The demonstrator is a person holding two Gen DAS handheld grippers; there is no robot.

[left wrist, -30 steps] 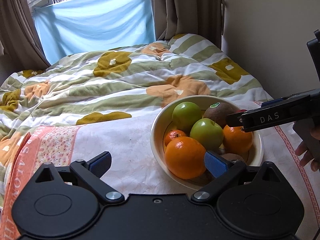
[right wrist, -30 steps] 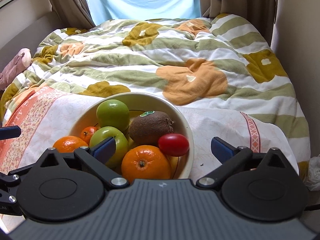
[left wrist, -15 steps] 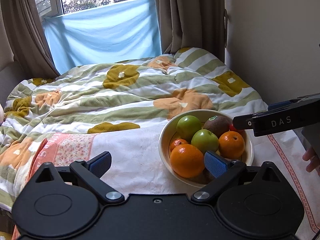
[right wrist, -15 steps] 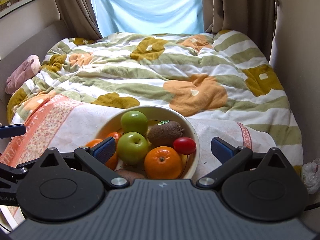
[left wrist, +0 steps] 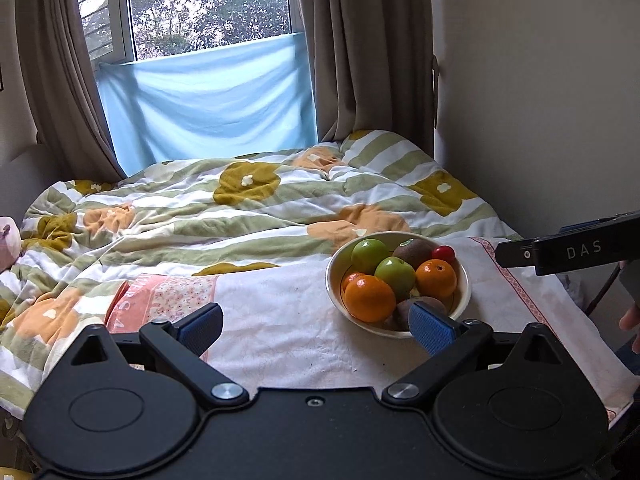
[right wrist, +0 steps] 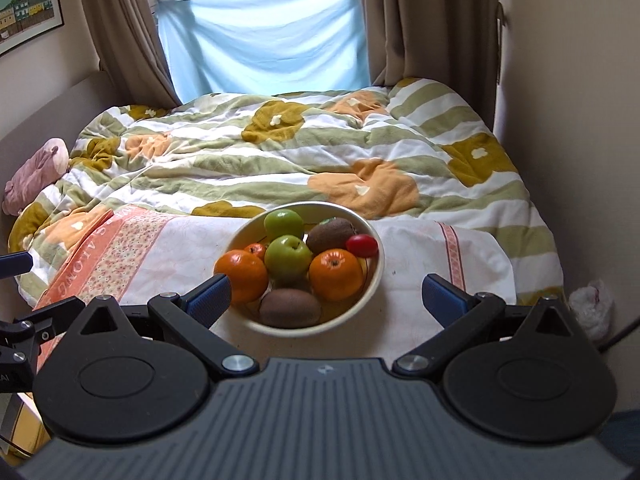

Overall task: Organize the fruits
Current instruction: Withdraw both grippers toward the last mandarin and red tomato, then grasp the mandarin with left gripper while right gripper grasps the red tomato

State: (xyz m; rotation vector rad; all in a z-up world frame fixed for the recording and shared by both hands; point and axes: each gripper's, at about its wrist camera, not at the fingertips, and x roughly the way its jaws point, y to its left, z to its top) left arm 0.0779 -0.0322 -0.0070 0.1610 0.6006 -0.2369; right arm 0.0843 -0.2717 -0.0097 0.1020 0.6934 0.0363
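Right wrist view first: the right gripper [right wrist: 324, 292] hangs with its blue pads spread wide and nothing between them, and a second ago those same pads sat almost on top of the fruit, so it has been drawn back and up toward the foot of the bed. The left gripper [left wrist: 316, 328] is just as wide apart and just as empty, and it too has pulled away; the bowl [left wrist: 334, 292] filled the lower right of its picture before and now sits small, off past its right pad. Out beyond the pads the cream bowl rests on the white towel [right wrist: 412, 256] with the pink patterned border, laid over the striped flowered quilt [right wrist: 280, 152]. Everything appears to be inside it: two green apples [right wrist: 287, 255], two large oranges [right wrist: 336, 274], a small orange [right wrist: 256, 249] tucked behind, a kiwi [right wrist: 290, 307] at the front and another at the back, and a red tomato [right wrist: 362, 245] against the far rim. I can see no fruit loose on the towel or quilt. Nothing in the bowl has shifted while the tools backed off. To my eye that reads as the sorting done, both tools letting go and retreating. Farther off are the blue cloth across the window [left wrist: 208, 100] and the brown curtains.
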